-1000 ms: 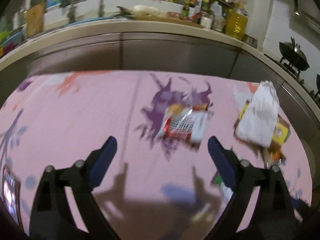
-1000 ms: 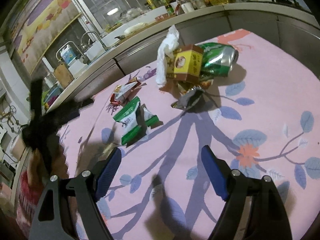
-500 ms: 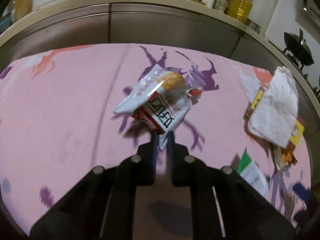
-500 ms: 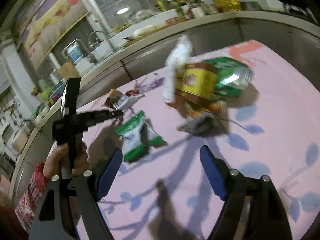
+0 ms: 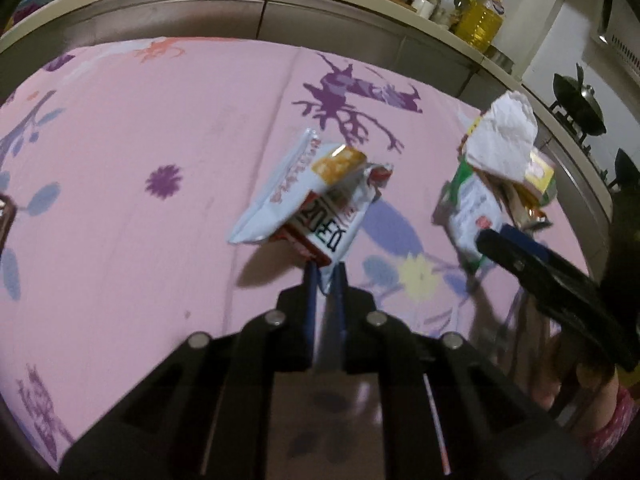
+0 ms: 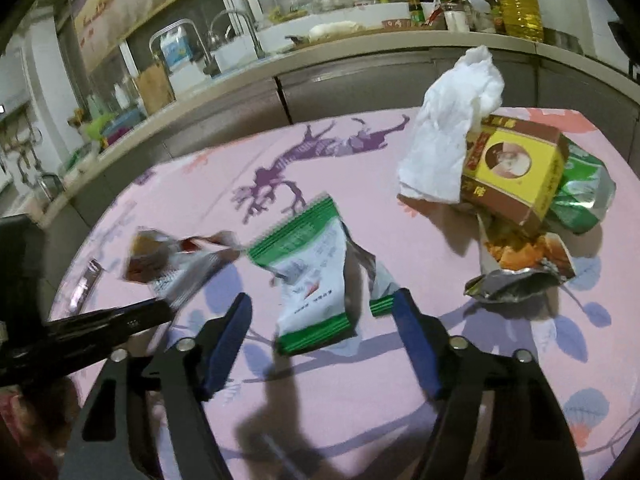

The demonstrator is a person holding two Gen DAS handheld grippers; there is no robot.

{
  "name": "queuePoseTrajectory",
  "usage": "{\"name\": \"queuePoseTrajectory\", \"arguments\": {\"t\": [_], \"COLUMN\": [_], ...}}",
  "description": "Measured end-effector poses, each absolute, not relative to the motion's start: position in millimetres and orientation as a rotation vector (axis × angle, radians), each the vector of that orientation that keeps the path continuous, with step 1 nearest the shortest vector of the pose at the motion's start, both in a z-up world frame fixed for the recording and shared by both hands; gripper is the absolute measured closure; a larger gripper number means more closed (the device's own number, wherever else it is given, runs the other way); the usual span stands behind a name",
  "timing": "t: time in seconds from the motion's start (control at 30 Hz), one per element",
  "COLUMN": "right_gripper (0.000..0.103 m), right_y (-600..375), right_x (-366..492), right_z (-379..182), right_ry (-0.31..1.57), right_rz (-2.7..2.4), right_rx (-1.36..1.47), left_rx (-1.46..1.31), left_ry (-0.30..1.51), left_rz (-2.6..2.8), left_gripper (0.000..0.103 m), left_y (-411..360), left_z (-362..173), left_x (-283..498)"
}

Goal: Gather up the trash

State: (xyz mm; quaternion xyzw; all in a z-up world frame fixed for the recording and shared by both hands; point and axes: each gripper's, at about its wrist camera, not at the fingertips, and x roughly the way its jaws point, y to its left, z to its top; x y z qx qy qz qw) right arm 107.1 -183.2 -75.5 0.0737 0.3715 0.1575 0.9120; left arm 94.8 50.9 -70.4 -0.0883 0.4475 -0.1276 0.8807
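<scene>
Blue-padded left gripper [image 5: 325, 276] pinches a red-and-white wrapper [image 5: 316, 204] above the pink cloth [image 5: 120, 168].
Right gripper [image 6: 322, 320], jaws closing, straddles a green-and-white packet [image 6: 312, 276] without touching; far right, an open foil bag [image 6: 520, 268] holds orange crumbs.

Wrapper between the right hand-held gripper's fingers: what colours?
White with green bands, on the wrapper; clearest in the right wrist view.

Left gripper [image 5: 325, 280] angled steeply down, jaws pinched tight on the corner of a white snack wrapper [image 5: 308, 204]. Right gripper [image 6: 324, 320] tilted down over the worktop, jaws closing, blue pads either side of a green-and-white packet [image 6: 316, 276], not pressing it
</scene>
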Motion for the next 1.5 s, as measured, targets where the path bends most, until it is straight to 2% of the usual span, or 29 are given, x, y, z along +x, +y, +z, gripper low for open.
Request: {"name": "queuePoseTrajectory", "arguments": {"t": [0.03,0.07,0.13,0.17,0.23,0.33,0.5,0.6,0.77,0.83,0.93,1.03,1.27,1.5], "right_gripper": [0.053,0.057,0.074,0.076,0.087,0.089,0.089,0.088,0.079,0.071,0.056,0.05,0.048,0.048], "right_y": [-183,-182,-181,-180,-181,-185,-189,-187,-190,-190,-190,-191,-193,-195], "right_x": [107,108,106,104,98,87,64,53,45,43,40,35,28,28], "right_z": [-75,-76,-77,-78,-79,-82,-85,-87,-88,-88,-86,-86,-86,-84], "right_ry": [0.764,0.773,0.78,0.781,0.784,0.788,0.791,0.784,0.767,0.763,0.754,0.751,0.754,0.763], "right_rz": [0.318,0.313,0.321,0.322,0.334,0.337,0.352,0.356,0.346,0.35,0.349,0.348,0.339,0.33], "right_rx": [0.149,0.136,0.123,0.12,0.126,0.149,0.176,0.171,0.22,0.227,0.22,0.218,0.221,0.217], "left_rx": [-0.174,-0.159,-0.14,-0.132,-0.13,-0.113,-0.089,-0.083,-0.069,-0.06,-0.06,-0.06,-0.079,-0.248], "left_ry": [0.929,0.923,0.909,0.911,0.911,0.906,0.904,0.905,0.899,0.897,0.895,0.895,0.903,0.846], "left_rz": [-0.26,-0.248,-0.216,-0.2,-0.191,-0.167,-0.137,-0.119,-0.09,-0.068,-0.058,-0.046,-0.041,-0.086], "left_gripper": [0.095,0.095,0.095,0.095,0.095,0.095,0.095,0.091,0.061,0.05,0.047,0.044,0.042,0.035], "left_y": [51,51,51,52,55,55,55,56,57,58,61,65,76,109], "left_z": [-70,-70,-69,-69,-70,-70,-70,-70,-69,-70,-71,-71,-68,-42], "left_x": [91,89,86,86,87,85,82,81,79,78,75,73,68,75]}}
